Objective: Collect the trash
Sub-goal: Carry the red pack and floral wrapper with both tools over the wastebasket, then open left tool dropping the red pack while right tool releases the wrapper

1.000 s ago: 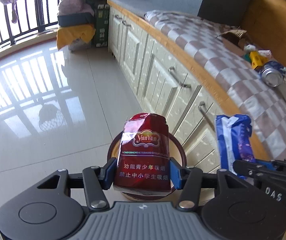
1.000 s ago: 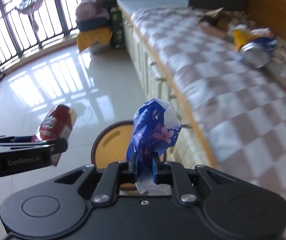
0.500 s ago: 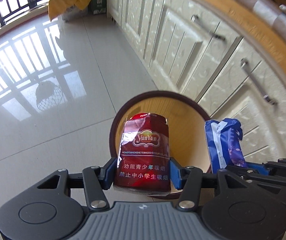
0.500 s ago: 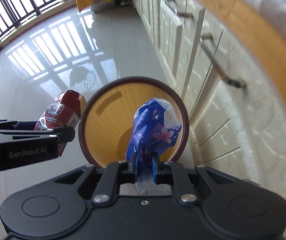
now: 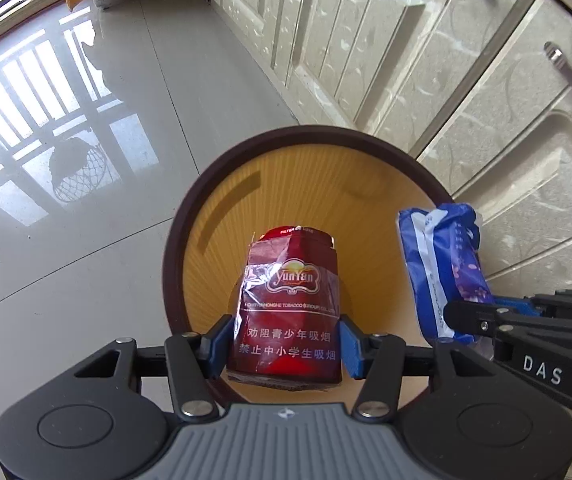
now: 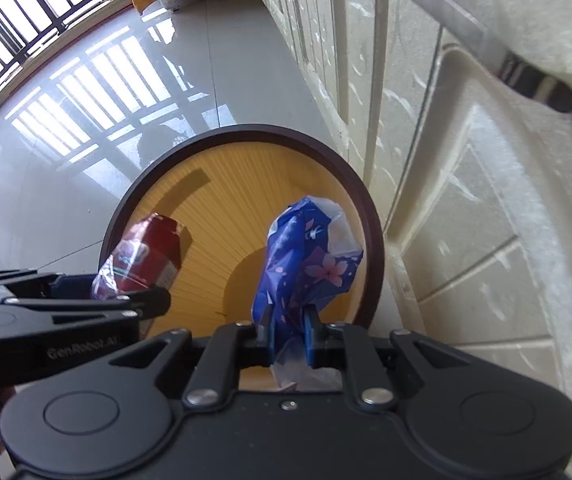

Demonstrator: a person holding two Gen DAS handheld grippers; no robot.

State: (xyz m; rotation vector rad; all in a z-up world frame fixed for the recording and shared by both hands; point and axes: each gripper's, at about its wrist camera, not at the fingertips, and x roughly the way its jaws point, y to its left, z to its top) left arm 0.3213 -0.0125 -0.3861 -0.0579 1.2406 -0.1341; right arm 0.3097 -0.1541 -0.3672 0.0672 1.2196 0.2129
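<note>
Left wrist view: the left tool (image 5: 286, 346) is clamped on a crumpled red cigarette pack (image 5: 290, 304), its blue pads pressing the pack's two sides. The pack stands upright between them, directly above the open mouth of a round wastebasket (image 5: 190, 224) with a dark brown rim and a ribbed yellow inner wall. To the right of the pack, over the wastebasket's right rim, hangs a blue wrapper (image 5: 442, 268) gripped by the right tool (image 5: 470, 320), which enters from the right edge. Beyond the wastebasket run cream cabinet doors (image 5: 406, 64), and a glossy tiled floor (image 5: 86, 160) spreads to its left.

Right wrist view: the right tool (image 6: 289, 334) is closed tight on the blue wrapper (image 6: 310, 264), printed with pink flowers, which sticks up from the narrow gap between the pads, above the right half of the wastebasket (image 6: 374, 240) opening. The left tool (image 6: 134, 300) comes in from the left edge holding the red cigarette pack (image 6: 146, 256) over the wastebasket's left rim. The cabinet doors (image 6: 466, 200) stand just right of the wastebasket, with the floor (image 6: 106, 120) behind it.
</note>
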